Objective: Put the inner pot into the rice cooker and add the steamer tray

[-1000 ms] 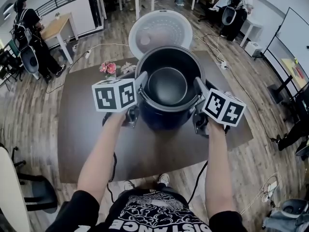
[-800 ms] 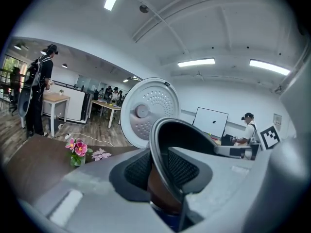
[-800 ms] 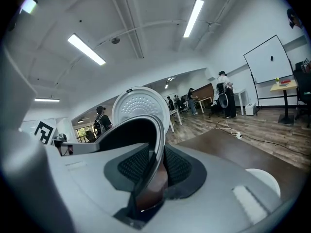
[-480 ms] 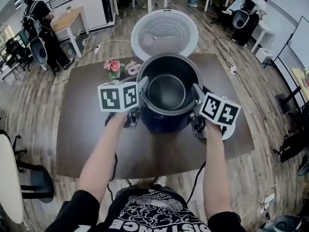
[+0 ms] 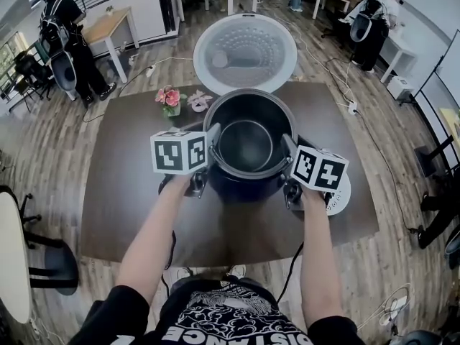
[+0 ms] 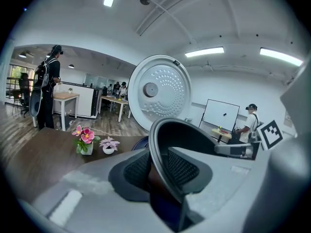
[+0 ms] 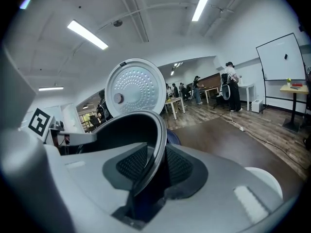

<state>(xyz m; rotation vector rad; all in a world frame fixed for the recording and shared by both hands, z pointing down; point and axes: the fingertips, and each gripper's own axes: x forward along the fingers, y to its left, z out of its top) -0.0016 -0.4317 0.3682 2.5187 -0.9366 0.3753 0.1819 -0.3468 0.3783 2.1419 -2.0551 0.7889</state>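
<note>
Your left gripper (image 5: 211, 138) and right gripper (image 5: 288, 145) each pinch the rim of the pot (image 5: 246, 144) on opposite sides, jaws nearly closed on it. The pot sits in the mouth of the cooker (image 5: 248, 187), whose lid (image 5: 244, 49) stands open, so seating looks almost done. Letting go and adding the tray remain; a white round piece (image 5: 341, 195) just beside the cooker may be it.

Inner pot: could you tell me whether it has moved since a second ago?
Yes. The inner pot has sunk; its far rim overlaps less of the open lid.
</note>
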